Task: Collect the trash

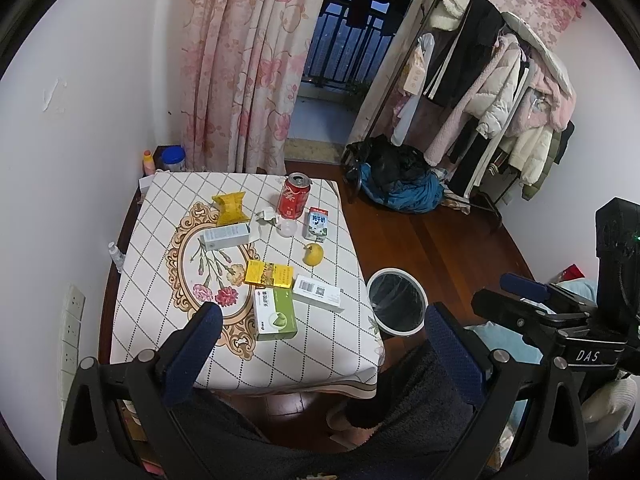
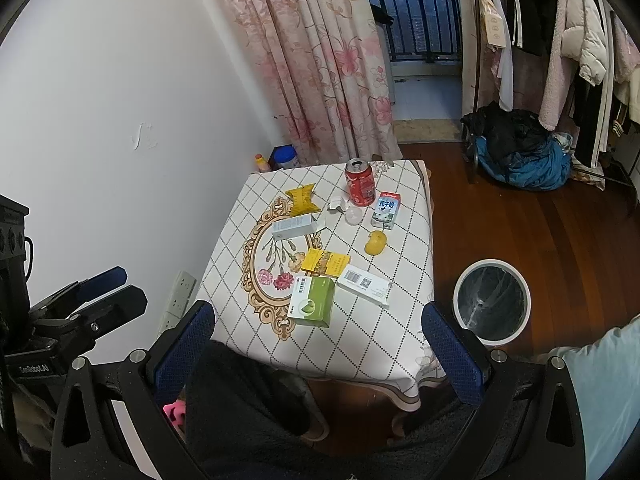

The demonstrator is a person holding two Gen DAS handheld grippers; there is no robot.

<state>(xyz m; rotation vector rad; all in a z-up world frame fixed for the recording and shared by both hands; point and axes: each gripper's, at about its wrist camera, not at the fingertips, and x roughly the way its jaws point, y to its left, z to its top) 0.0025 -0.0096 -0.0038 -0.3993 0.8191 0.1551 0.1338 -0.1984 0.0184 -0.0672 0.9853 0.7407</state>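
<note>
Both blue-padded grippers, left (image 1: 324,354) and right (image 2: 320,352), are held wide apart and empty above the near edge of the check-patterned tablecloth (image 2: 360,336), on which a green-and-white carton (image 2: 313,301) and red drink can (image 2: 360,187) are lying, with the white round bin (image 2: 493,300) placed beside it on the floor.

Table (image 1: 168,344) carries boxes (image 1: 276,314), can (image 1: 295,196), carton (image 1: 317,223).

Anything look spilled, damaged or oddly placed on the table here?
No spill shows. The yellow packet is crumpled, a torn white scrap lies beside the upright red can, and a yellow fruit piece sits loose.
</note>
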